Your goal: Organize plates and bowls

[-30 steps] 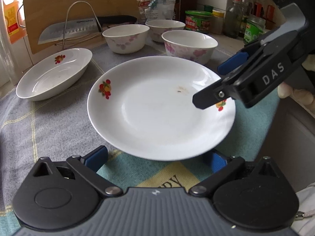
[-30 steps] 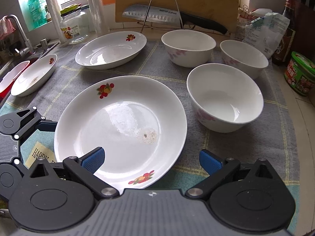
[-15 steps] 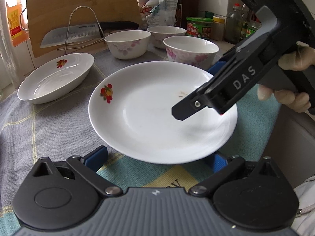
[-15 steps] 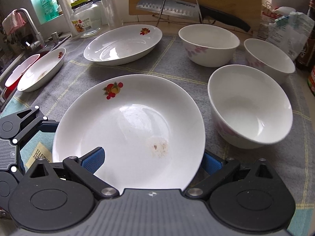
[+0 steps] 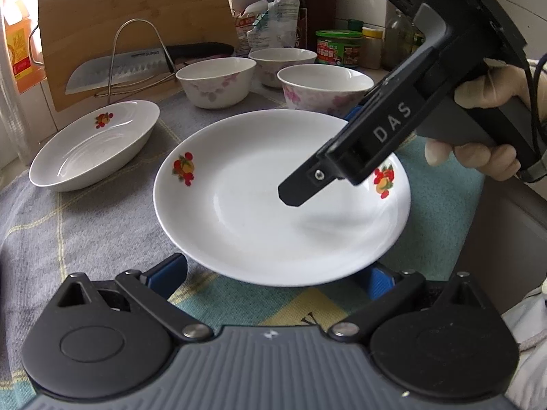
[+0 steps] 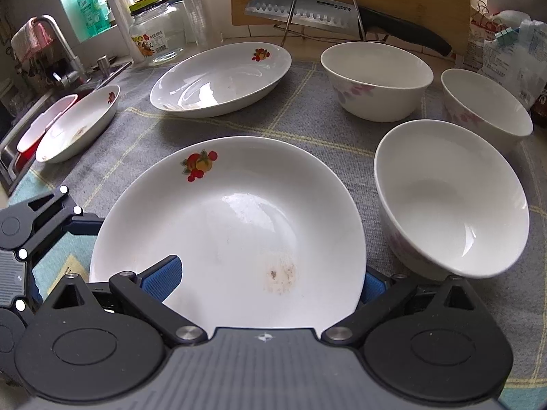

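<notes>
While both grippers stand with fingers spread wide, the left gripper [image 5: 273, 273] at the round plate's [image 5: 259, 212] near rim and the right gripper [image 6: 270, 283], marked "DAS", over its right edge, the plate lies on a grey checked cloth [image 6: 307, 116]; farther off, three floral bowls [image 6: 451, 198], then a "SUPOR" knife [image 6: 307, 12] against a wooden board [image 5: 136, 13].

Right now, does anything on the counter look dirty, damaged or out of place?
Yes: the round plate between the grippers has a brownish dried smear on its floor, near the right gripper. The small dish at the far left looks soiled too. Nothing looks chipped or spilled.
</notes>
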Motion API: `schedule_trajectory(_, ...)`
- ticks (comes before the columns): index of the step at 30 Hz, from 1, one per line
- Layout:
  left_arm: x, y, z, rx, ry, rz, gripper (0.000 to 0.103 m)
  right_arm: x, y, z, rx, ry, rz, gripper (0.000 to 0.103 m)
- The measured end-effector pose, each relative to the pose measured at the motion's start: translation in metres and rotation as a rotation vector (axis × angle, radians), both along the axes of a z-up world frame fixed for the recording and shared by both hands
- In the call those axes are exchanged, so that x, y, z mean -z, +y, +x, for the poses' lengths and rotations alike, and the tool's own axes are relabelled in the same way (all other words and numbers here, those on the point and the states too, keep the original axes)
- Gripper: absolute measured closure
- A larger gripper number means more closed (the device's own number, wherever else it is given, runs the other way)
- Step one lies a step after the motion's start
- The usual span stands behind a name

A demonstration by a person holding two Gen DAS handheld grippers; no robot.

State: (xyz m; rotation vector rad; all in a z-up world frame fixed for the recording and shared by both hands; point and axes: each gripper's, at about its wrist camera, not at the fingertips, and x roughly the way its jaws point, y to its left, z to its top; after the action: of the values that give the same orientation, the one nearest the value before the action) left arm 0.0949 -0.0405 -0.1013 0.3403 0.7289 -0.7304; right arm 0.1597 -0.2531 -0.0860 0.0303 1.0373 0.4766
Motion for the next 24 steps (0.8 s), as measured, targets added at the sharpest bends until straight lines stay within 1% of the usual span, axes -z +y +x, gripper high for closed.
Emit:
schedule_trajectory(6, 0.000, 0.001, 0.001, 0.013, 0.001, 0.006, 0.001, -0.001, -0.004, 0.003, 0.028, 0.026, 0.035, 0.000)
schedule_trajectory(12, -0.001, 0.004, 0.003, 0.036, 0.001, 0.017, 0.001, -0.004, -0.003, 0.002, 0.048, 0.046, 0.034, 0.000)
schedule_trajectory(15, -0.002, 0.008, 0.005, 0.055, 0.000, 0.024, 0.001, -0.004, -0.003, 0.001, 0.040, 0.058, 0.039, 0.000)
schedule_trajectory(17, -0.003, 0.010, 0.007, 0.067, -0.005, 0.033, 0.001, -0.004, -0.004, 0.001, 0.035, 0.056, 0.042, 0.000)
schedule_trajectory(24, -0.004, 0.015, 0.010, 0.110, -0.024, 0.049, 0.001, -0.002, -0.004, 0.006, 0.086, 0.045, 0.073, 0.000)
